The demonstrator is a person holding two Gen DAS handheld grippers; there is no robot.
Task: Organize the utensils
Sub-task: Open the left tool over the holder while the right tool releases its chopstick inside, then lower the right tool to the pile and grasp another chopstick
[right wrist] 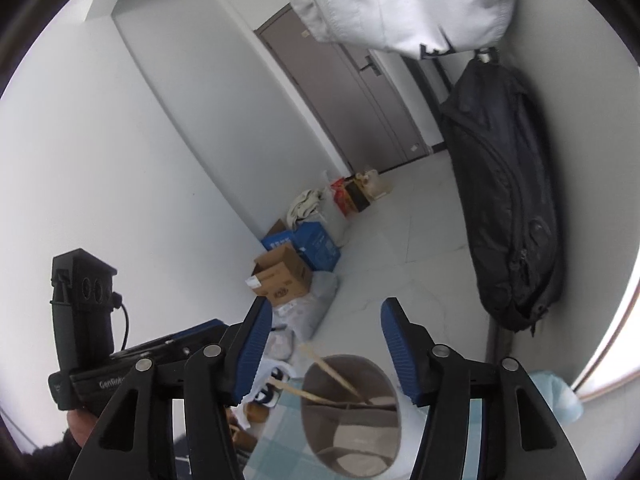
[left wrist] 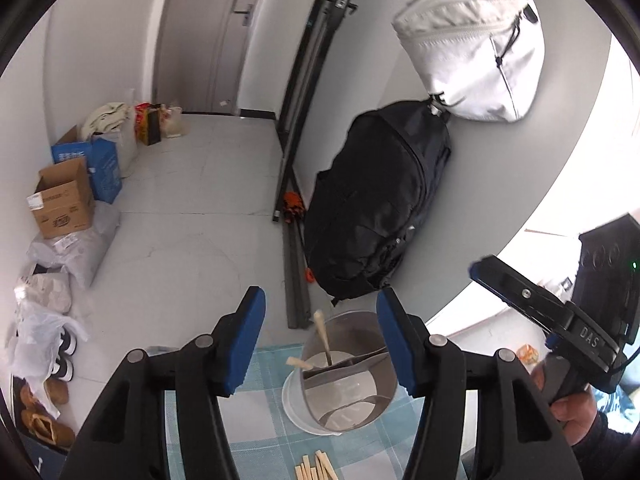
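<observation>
A round grey utensil holder (left wrist: 344,376) with inner dividers stands on a blue checked cloth (left wrist: 272,408). Two wooden-handled utensils (left wrist: 325,336) lean inside it. Several wooden utensil handles (left wrist: 316,468) lie on the cloth in front of it. My left gripper (left wrist: 320,344) is open and empty, raised above the holder. In the right wrist view the holder (right wrist: 352,412) sits below with the two utensils (right wrist: 328,372) sticking out to the left. My right gripper (right wrist: 326,352) is open and empty above it. The right gripper also shows at the right of the left wrist view (left wrist: 552,316).
A black backpack (left wrist: 380,208) and a white bag (left wrist: 476,48) hang on the wall behind the table. Cardboard boxes (left wrist: 64,200), bags and shoes (left wrist: 52,404) line the floor at the left. A door (left wrist: 212,32) stands at the back.
</observation>
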